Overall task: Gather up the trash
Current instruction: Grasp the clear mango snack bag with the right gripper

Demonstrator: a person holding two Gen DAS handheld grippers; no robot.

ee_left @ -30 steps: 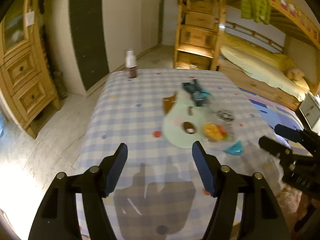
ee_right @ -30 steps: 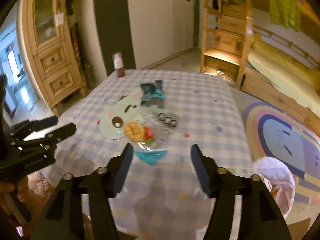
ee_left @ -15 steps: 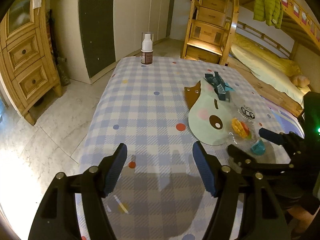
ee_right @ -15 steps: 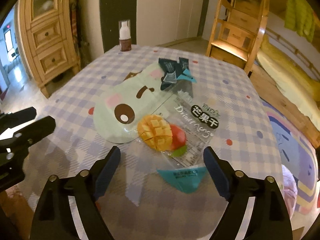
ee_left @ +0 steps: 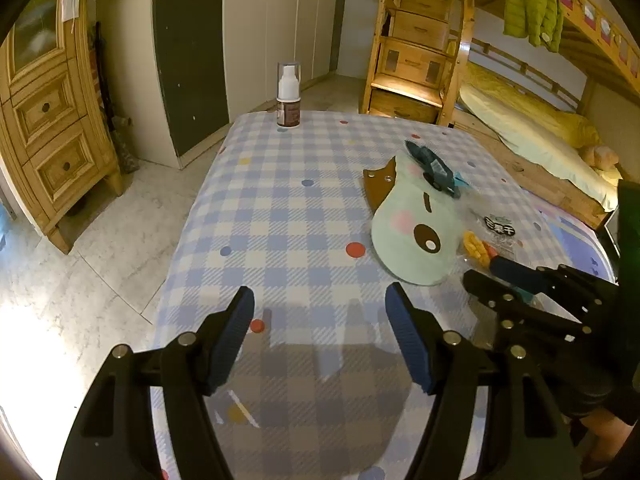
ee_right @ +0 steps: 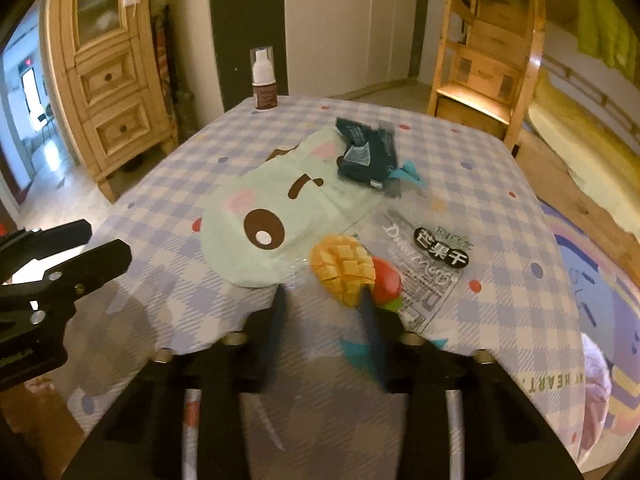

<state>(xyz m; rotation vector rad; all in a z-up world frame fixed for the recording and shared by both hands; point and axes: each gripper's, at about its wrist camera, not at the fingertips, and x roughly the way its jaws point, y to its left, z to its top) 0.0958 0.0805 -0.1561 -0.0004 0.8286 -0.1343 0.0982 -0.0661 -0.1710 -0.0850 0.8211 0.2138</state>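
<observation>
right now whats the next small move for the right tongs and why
Probably finish closing and lift: the right tongs have just been closing around the near edge of the mango bag, which lies flat on the table; a firm pinch isn't clear yet.

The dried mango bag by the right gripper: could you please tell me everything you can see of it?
The dried mango bag is a flat pouch of clear crinkly plastic, printed with a cut mango, a black label with white characters and teal corners at its near end. It lies on the checked tablecloth, one edge overlapping the mint cartoon-face mat. The right gripper is at its near end, jaws just closing around that edge; whether they pinch it yet is unclear.
</observation>
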